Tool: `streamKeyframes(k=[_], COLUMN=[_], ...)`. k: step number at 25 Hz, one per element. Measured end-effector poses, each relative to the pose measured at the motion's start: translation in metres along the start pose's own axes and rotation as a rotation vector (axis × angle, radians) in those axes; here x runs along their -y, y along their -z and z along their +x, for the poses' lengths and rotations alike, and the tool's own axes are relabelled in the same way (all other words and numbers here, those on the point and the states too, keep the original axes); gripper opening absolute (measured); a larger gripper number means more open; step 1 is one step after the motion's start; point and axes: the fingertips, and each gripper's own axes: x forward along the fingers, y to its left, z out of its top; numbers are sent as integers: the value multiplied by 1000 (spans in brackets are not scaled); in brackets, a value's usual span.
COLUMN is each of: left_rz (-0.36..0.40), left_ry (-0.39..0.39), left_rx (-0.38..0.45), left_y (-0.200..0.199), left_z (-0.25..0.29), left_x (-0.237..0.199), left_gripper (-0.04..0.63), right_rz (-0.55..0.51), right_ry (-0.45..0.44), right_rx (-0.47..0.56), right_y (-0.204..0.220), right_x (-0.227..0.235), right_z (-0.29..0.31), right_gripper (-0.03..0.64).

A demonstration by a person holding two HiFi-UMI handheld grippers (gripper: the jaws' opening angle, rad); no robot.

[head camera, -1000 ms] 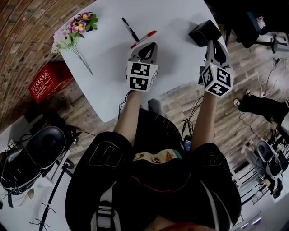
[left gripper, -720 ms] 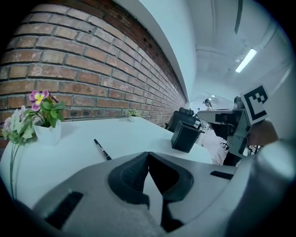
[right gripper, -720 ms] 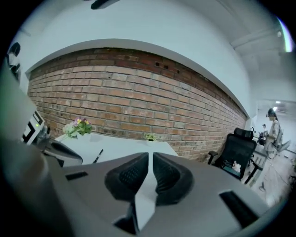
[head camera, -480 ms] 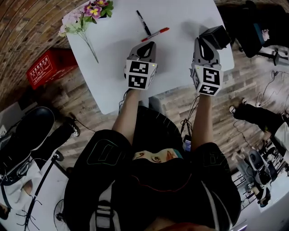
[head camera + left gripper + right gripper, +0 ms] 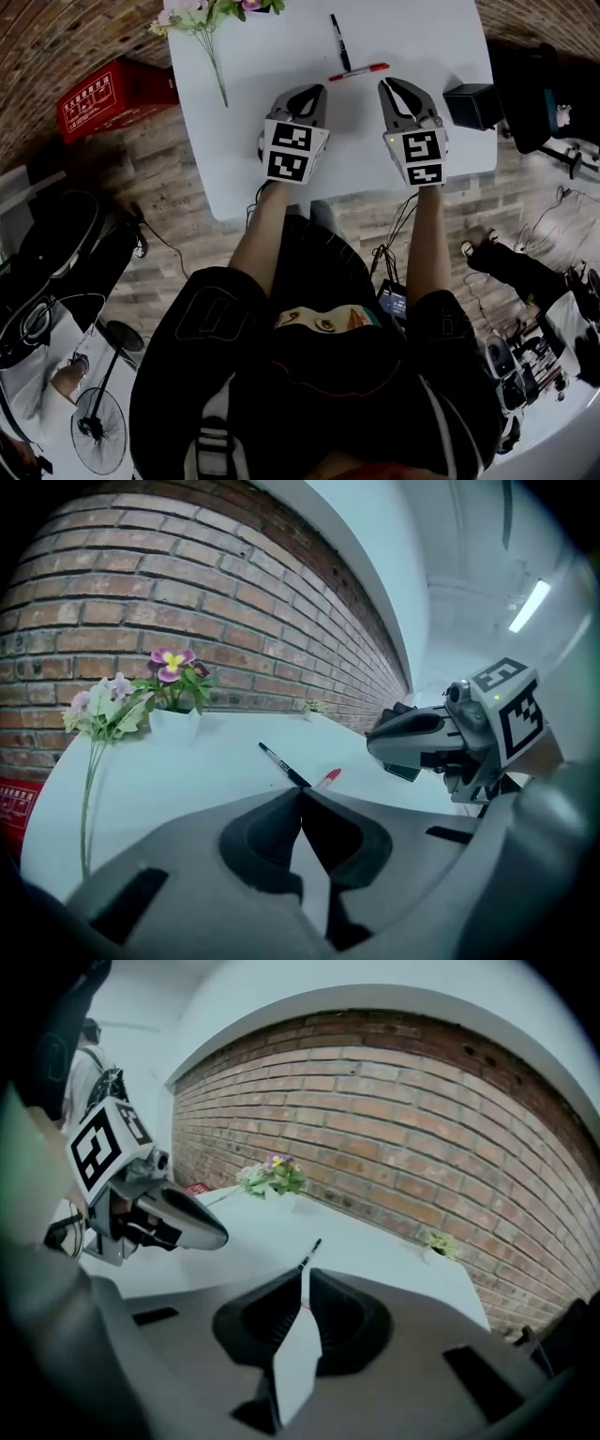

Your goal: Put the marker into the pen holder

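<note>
On the white table (image 5: 253,112) lie 2 markers, the red marker (image 5: 359,71) just beside the black marker (image 5: 339,41), with the pen holder (image 5: 472,105) off right. The left gripper (image 5: 302,788) is closed and empty. The right gripper (image 5: 306,1271) (jaws just eased wider) shows a slit with nothing between.

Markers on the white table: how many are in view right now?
2. A black marker lies toward the far edge of the table; a red marker lies crosswise just nearer the person. The pen holder's inside is not visible.
</note>
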Motion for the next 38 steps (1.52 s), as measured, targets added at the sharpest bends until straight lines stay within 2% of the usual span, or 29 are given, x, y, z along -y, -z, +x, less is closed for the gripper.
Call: streamKeyframes(k=[5, 13, 21, 30, 38], left_rz=[-38, -77, -105, -129, -119], left_ry=[-7, -23, -32, -84, -98], left_rx=[4, 18, 17, 14, 8], left_y=[0, 6, 10, 11, 6], left_z=[-4, -6, -3, -7, -4], left_x=[-8, -17, -24, -45, -49], left_gripper=[2, 2, 2, 2, 2], right_rz=[-182, -423, -673, -882, -996], right_ry=[-142, -256, -445, -582, -648], right_rx=[-68, -192, -369, -492, -561], right_y=[-3, 4, 26, 39, 42], right_x=[-32, -50, -71, -83, -89], right_z=[28, 56, 78, 90, 95], right_gripper=[35, 43, 51, 48, 47])
